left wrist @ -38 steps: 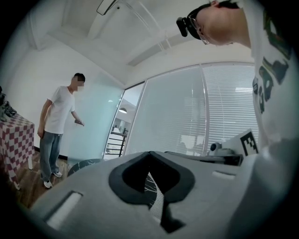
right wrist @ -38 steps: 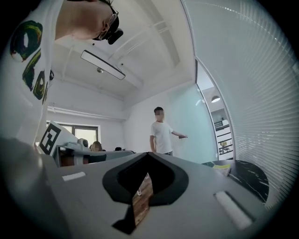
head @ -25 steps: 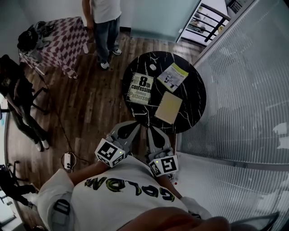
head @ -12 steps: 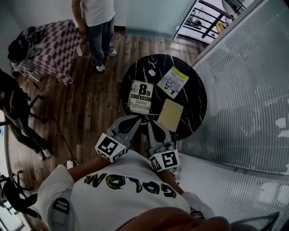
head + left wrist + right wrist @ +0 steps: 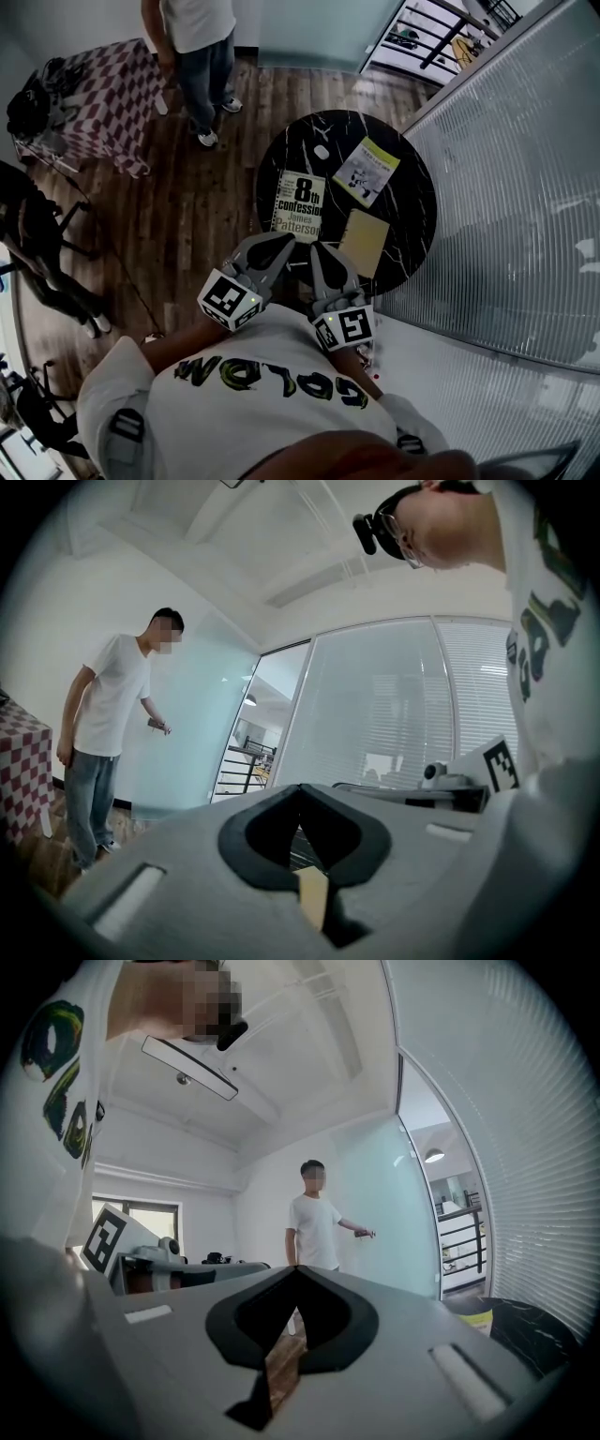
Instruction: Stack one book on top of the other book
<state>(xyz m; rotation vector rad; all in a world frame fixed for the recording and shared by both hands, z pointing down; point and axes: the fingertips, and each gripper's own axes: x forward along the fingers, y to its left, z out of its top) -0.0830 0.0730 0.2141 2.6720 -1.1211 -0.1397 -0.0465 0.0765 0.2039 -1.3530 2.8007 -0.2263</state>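
Observation:
Three books lie on the round black marble table (image 5: 412, 169) in the head view. A white one with large black print (image 5: 300, 206) is at the near left. A plain tan one (image 5: 364, 243) is at the near right, and a yellow-green one (image 5: 367, 171) lies at the far side. My left gripper (image 5: 279, 243) and right gripper (image 5: 319, 251) hover side by side at the table's near edge, both shut with nothing in them. The left tips are just short of the white book. In the left gripper view (image 5: 302, 794) and the right gripper view (image 5: 296, 1274) the jaws meet at the tips.
A person in a white shirt and jeans (image 5: 197, 56) stands on the wooden floor beyond the table. A checkered-cloth table (image 5: 98, 94) is at the far left. A glass wall with blinds (image 5: 525, 187) runs along the right. Chairs (image 5: 37, 253) stand at the left.
Both grippers and my view have moved toward the table; the gripper tips now reach its near edge. The books have not moved on the table. Both grippers stay shut.

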